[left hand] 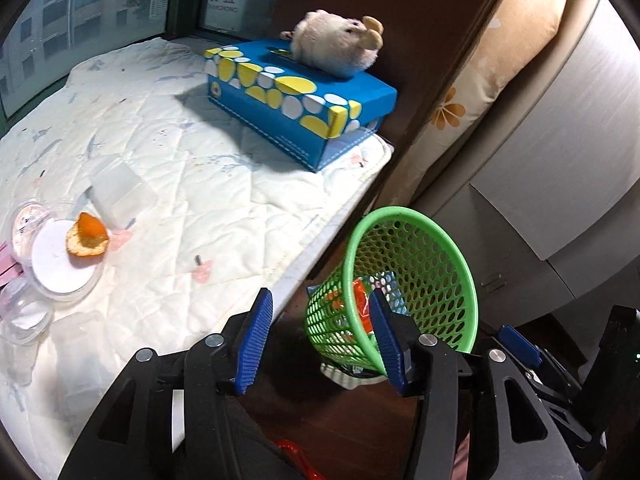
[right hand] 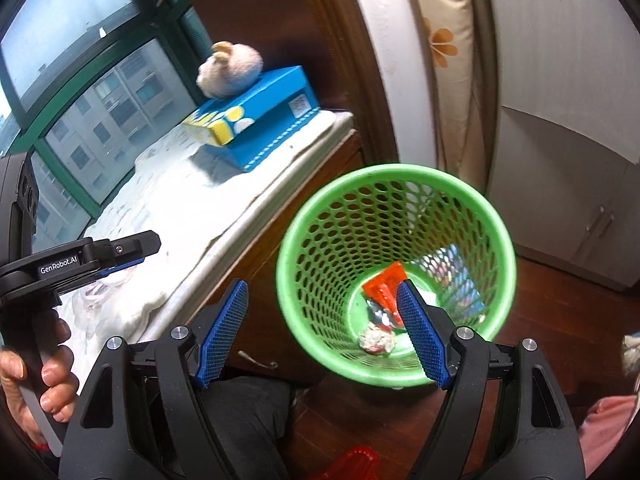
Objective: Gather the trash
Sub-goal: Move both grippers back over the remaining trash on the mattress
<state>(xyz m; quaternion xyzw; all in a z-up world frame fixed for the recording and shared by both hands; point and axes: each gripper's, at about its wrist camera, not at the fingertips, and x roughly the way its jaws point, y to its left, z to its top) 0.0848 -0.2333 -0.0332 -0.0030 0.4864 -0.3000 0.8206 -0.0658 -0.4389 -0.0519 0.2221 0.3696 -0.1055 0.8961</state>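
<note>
- The left gripper point(left hand: 322, 338) fills the bottom of the left wrist view, its blue pads spread wide with nothing between them; it hangs over the edge where the quilted surface point(left hand: 168, 152) meets the dark wood floor.
- In the right wrist view the right gripper point(right hand: 324, 330) is likewise released, its pads far apart and holding nothing. Its right-hand pad shows in front of the basket's opening.
- The green mesh basket point(right hand: 394, 272) sits at centre right of the right wrist view, on the floor just beside the surface's edge. The view looks down into its opening.
- Inside the basket lie an orange-red wrapper point(right hand: 386, 284), a crumpled white wad point(right hand: 376, 342) and a bluish patterned packet point(right hand: 456, 276).
- In the left wrist view the same basket point(left hand: 420, 264) appears at lower centre right, partly behind the left gripper's right-hand pad.
- A piece of orange peel point(left hand: 87, 237) remains on the surface at the left edge of the left wrist view, resting on a clear round lid point(left hand: 60, 264).
- Other clear plastic containers point(left hand: 24, 312) lie at the lower left, near the lid.
- A blue tissue box point(left hand: 300, 100) with yellow and white spots stands at the upper centre of the surface, with a plush toy point(left hand: 340, 42) on top.
- A window point(right hand: 80, 80) runs behind the surface in the upper left.
</note>
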